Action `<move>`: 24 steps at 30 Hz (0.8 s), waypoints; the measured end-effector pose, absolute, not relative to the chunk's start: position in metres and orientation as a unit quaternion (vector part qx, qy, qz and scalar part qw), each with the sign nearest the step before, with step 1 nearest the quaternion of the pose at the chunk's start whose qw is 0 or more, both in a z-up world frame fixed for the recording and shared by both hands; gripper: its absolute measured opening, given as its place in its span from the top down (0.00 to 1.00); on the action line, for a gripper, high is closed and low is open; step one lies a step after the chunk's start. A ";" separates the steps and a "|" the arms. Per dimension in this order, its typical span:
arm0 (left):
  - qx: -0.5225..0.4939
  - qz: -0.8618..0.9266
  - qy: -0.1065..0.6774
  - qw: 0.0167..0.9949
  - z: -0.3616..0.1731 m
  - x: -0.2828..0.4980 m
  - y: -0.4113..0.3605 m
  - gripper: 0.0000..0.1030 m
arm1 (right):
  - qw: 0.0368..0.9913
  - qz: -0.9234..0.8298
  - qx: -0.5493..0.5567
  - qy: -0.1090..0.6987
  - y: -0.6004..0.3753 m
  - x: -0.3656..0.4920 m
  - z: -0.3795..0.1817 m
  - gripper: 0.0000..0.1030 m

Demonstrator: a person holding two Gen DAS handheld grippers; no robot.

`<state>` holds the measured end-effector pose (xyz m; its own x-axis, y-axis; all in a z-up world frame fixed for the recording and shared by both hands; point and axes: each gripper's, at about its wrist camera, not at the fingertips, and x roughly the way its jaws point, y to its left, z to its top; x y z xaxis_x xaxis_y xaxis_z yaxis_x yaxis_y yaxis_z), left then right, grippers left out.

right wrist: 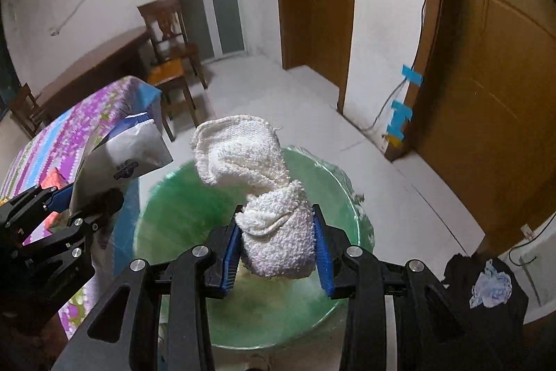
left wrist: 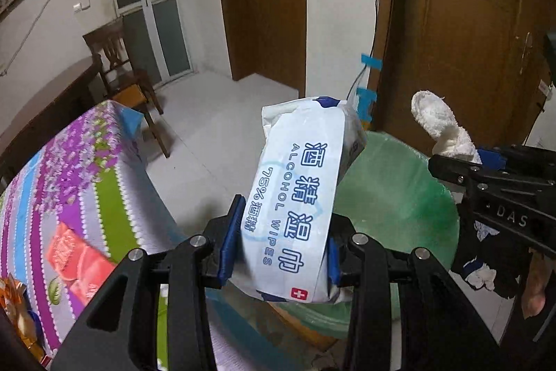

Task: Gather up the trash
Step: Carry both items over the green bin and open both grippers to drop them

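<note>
The left tongs (left wrist: 283,246) pinched a pack of alcohol wipes (left wrist: 299,193) across its lower half, the blue pads pressed on both long sides. The right tongs (right wrist: 278,252) pinched a bunched white knitted cloth (right wrist: 264,190), its loose end standing up above the pads. Both loads hung over or just beside the green-lined trash bin (right wrist: 166,204), the cloth over the bin mouth and the pack near the rim on the table side.

Step in hand, as judged: carrying both items to the bin for drop-off. The next move would call for each load to be fully inside the rim line before the pads are spread; the pack looked closer to the rim and may need a shift toward the bin centre.

The table (left wrist: 69,183), under a flowered cloth, stood just beside the bin on the left. Beyond the bin the pale floor (right wrist: 295,93) lay open. A wooden chair (right wrist: 173,58) and wooden doors (right wrist: 486,93) stood well apart.
</note>
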<state>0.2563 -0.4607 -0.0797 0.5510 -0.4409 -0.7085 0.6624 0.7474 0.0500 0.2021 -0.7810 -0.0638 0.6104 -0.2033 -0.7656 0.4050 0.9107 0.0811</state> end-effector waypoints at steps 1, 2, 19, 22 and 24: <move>0.161 -0.317 0.354 0.865 -0.082 0.256 -0.464 0.63 | 0.887 -0.171 0.126 0.411 -0.781 0.203 -0.068 0.63; 0.163 -0.316 0.358 0.863 -0.085 0.258 -0.466 0.63 | 0.884 -0.172 0.128 0.416 -0.785 0.207 -0.075 0.63; 0.176 -0.303 0.378 0.857 -0.099 0.268 -0.485 0.59 | 0.879 -0.167 0.139 0.424 -0.788 0.209 -0.103 0.63; 0.178 -0.299 0.379 0.857 -0.100 0.267 -0.485 0.50 | 0.881 -0.165 0.139 0.421 -0.785 0.208 -0.101 0.52; 0.177 -0.296 0.376 0.860 -0.099 0.267 -0.485 0.39 | 0.883 -0.168 0.142 0.414 -0.787 0.206 -0.100 0.41</move>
